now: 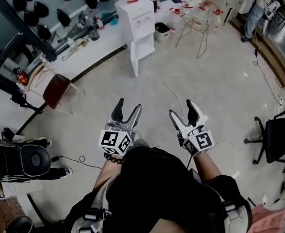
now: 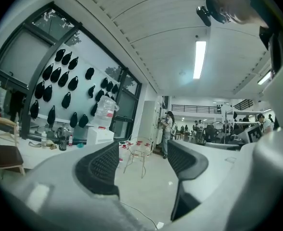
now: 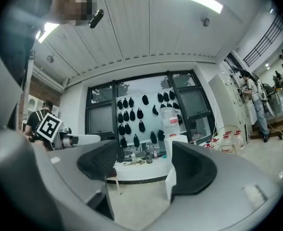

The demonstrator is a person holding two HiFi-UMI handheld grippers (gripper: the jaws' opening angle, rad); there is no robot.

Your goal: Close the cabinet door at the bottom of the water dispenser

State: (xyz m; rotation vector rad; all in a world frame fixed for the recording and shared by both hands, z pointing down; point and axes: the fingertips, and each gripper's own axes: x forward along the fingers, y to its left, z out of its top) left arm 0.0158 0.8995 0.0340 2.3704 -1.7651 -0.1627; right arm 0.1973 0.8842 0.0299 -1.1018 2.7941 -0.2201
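Jaws apart and empty, left gripper (image 1: 129, 105) and right gripper (image 1: 181, 108) hang well short of the water dispenser (image 1: 138, 18), its cabinet door (image 1: 134, 59) open.

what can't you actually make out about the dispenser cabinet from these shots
- Head view: inside of the cabinet under the water dispenser, too small and far.
- Right gripper view: cabinet interior, hidden behind a pad of the right gripper.
- Left gripper view: cabinet, hidden behind a pad of the left gripper.
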